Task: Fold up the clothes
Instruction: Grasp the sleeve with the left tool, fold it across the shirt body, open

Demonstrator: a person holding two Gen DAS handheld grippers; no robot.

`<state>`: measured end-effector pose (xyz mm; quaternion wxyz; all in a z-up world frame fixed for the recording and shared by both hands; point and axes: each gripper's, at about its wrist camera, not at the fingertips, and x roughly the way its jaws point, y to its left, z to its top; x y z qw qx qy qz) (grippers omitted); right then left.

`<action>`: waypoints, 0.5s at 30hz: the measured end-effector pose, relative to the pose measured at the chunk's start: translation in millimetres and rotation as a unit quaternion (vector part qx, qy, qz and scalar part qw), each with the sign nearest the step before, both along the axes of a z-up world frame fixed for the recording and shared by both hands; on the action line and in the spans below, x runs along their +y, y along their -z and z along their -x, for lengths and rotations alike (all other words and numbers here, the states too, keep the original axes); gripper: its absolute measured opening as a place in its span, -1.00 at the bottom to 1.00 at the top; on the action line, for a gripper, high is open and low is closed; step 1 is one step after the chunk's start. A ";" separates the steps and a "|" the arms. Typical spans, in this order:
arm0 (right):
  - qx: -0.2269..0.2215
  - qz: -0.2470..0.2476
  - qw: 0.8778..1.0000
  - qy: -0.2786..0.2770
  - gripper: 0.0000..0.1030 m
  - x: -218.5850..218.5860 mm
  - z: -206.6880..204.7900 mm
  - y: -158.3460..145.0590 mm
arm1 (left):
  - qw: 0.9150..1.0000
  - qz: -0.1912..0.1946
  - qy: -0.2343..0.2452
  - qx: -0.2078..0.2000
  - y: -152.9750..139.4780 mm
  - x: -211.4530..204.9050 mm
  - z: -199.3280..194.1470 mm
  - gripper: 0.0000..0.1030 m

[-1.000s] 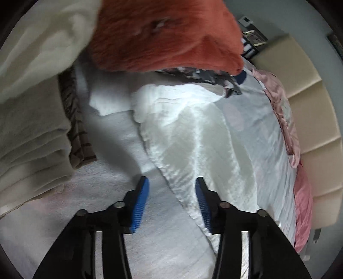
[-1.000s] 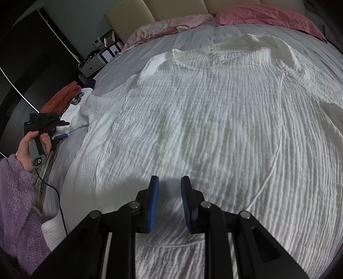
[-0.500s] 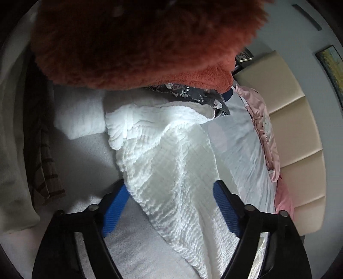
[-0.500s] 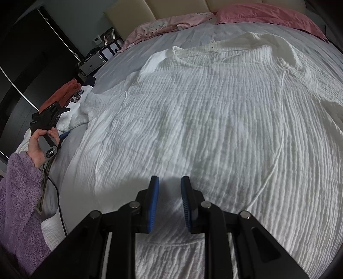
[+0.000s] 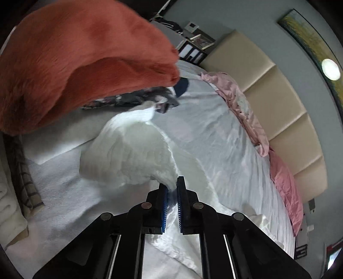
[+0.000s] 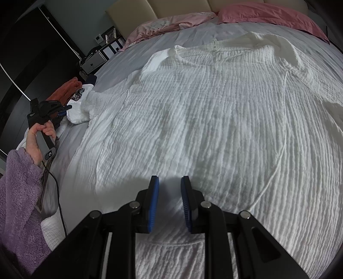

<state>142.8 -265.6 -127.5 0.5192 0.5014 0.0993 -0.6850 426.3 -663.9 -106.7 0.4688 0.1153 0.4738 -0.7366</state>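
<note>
Shirt (image 6: pixel 203 128) spread flat on bed (image 5: pixel 214 137), ahead of right gripper (image 6: pixel 169 203), poised just above hem, parted, empty; sleeve (image 5: pixel 128 154) just pinched in left gripper (image 5: pixel 171 199). Sleeve fold in hand; next, probably carry inward over body

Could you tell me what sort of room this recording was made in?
Most likely a bedroom: the white garment is spread on a wide bed with pink pillows against a padded beige headboard.
</note>
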 end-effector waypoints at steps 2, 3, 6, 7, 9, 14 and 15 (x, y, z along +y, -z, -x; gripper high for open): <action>0.001 0.000 1.000 0.000 -0.59 0.1 -0.1 -0.4 | 0.999 0.024 0.040 0.009 -17.0 9.3 15.0 -0.84; 0.001 0.000 1.000 0.000 -0.59 0.0 -0.2 -0.5 | 0.997 0.036 0.063 0.014 -25.3 15.5 23.5 -0.84; 0.002 0.000 1.000 0.000 -0.59 -0.4 -0.4 -0.4 | 0.987 0.066 0.141 0.022 -46.0 40.3 55.6 -0.84; 0.002 0.000 1.000 0.000 -0.59 -0.5 -0.5 -0.3 | 0.982 0.076 0.170 0.017 -51.2 50.7 68.6 -0.84; 0.002 -0.001 1.000 0.001 -0.59 -0.8 -0.2 0.2 | 0.968 0.097 0.233 -0.006 -57.8 77.7 95.7 -0.84; 0.000 -0.001 1.000 0.002 -0.59 -0.7 1.1 0.8 | 0.909 0.137 0.379 -0.107 -45.7 149.9 164.7 -0.84; 0.000 -0.001 1.000 0.003 -0.59 -0.8 1.3 1.0 | 0.895 0.140 0.404 -0.125 -40.8 163.1 176.5 -0.84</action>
